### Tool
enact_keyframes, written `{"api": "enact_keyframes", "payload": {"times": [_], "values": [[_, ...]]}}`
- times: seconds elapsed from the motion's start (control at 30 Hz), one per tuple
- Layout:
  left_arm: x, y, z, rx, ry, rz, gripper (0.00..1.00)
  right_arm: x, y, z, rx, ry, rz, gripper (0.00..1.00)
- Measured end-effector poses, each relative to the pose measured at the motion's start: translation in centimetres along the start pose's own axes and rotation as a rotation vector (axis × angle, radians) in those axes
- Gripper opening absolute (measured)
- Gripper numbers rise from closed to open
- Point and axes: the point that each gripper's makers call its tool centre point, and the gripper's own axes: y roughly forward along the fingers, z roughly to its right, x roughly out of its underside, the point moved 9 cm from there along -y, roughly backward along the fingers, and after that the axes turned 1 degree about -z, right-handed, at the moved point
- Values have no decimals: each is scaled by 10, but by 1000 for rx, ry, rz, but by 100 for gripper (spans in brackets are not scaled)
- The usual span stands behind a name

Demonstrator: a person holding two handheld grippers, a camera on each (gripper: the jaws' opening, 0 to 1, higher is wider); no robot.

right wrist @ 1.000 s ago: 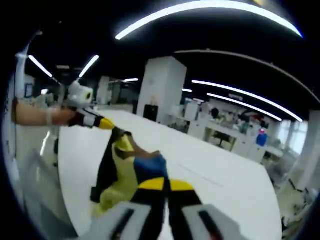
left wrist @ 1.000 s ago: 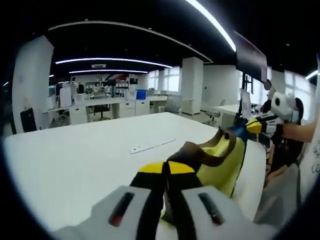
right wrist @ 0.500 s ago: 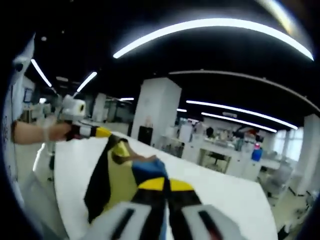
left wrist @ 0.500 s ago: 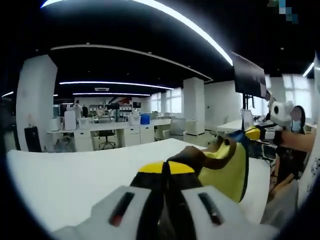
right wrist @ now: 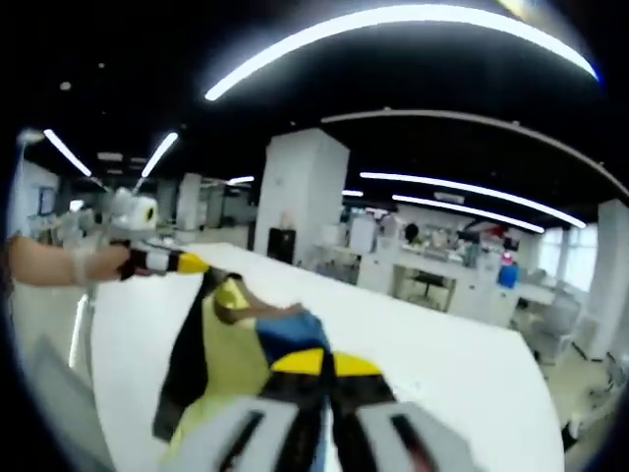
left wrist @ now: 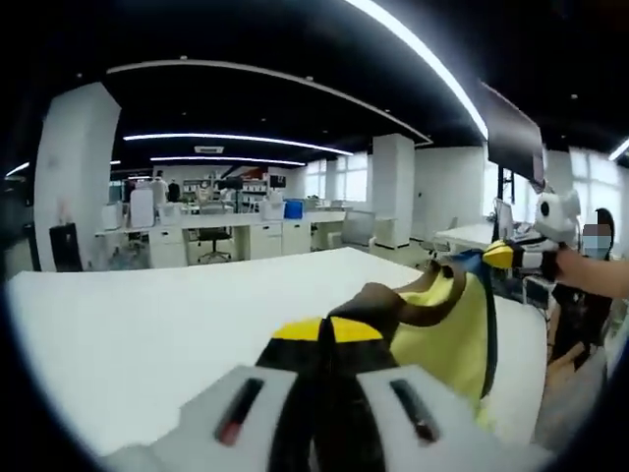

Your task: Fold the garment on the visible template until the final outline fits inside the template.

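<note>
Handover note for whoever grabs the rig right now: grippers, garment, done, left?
Left gripper: shut on the garment, at one end.
Right gripper: shut on the garment's other end.
Garment: yellow with dark trim and a blue patch, stretched between both grippers and lifted above the white table.
Done: both ends gripped, garment raised.
Left: lay it down and fold it to fit the template, which I can't make out here.

no readable text, labels, numbers or signs

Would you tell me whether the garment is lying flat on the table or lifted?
Lifted: the garment hangs stretched between the left gripper and the right gripper, both shut on it, above the table.
</note>
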Motion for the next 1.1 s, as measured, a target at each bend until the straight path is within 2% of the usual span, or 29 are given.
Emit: {"api": "enact_keyframes", "payload": {"times": [0.2, 0.27, 0.33, 0.37, 0.4, 0.43, 0.6, 0.7, 0.8, 0.83, 0.87, 1.1], "values": [[23, 36, -16, -7, -17, -67, 0, 21, 36, 16, -19, 25, -61, 0], [34, 50, -31, -16, -29, -96, 0, 33, 53, 24, -25, 28, -96, 0], [44, 61, -34, -19, -36, -121, 0, 44, 67, 29, -35, 34, -130, 0], [47, 65, -36, -23, -42, -132, 0, 53, 76, 31, -47, 35, -168, 0], [51, 70, -38, -26, -44, -140, 0, 55, 78, 31, -49, 35, -173, 0], [57, 77, -42, -27, -43, -155, 0, 65, 89, 35, -53, 41, -191, 0], [84, 104, -55, -42, -69, -243, 0, 89, 116, 41, -79, 42, -260, 0], [96, 119, -59, -44, -47, -285, 0, 103, 124, 41, -78, 29, -301, 0], [105, 131, -58, -56, -46, -311, 0, 120, 139, 44, -74, 33, -361, 0], [107, 132, -56, -65, -50, -321, 0, 121, 141, 44, -71, 30, -361, 0], [109, 134, -56, -68, -53, -326, 0, 126, 154, 50, -73, 20, -376, 0], [129, 143, -64, -100, -49, -394, 0, 148, 172, 57, -60, 20, -450, 0]]}}
